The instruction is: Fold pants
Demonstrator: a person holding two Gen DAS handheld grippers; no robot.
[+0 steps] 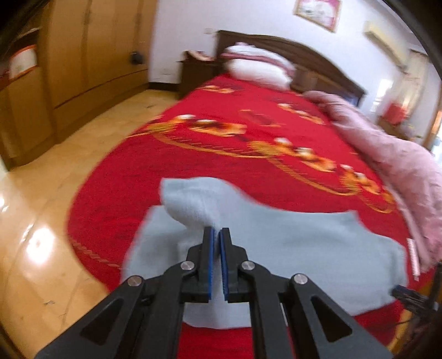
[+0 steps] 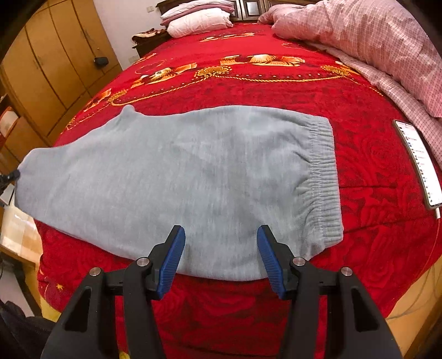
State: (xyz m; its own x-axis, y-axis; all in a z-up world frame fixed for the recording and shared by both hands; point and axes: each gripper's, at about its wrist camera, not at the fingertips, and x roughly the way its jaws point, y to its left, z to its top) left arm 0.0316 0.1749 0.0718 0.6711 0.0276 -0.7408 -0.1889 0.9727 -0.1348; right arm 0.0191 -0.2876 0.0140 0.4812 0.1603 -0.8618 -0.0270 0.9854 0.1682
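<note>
Looking through both wrist cameras, I see light grey pants (image 2: 176, 176) lying flat across the near end of a bed covered by a red blanket (image 2: 276, 91) with gold floral patterns. My left tool (image 1: 217, 232) is clenched on a raised fold of the pants fabric at the leg end, lifting it off the blanket. My right tool (image 2: 221, 243) is released, its blue pads (image 2: 173, 256) spread wide, hovering over the near edge of the pants close to the elastic waistband (image 2: 321, 176). A phone (image 2: 420, 163) with a lit screen lies on the blanket, right of the waistband and apart from it. A pink checked quilt (image 2: 373, 41) is bunched along the bed's right side, and white pillows (image 2: 199, 19) sit by the headboard.
</note>
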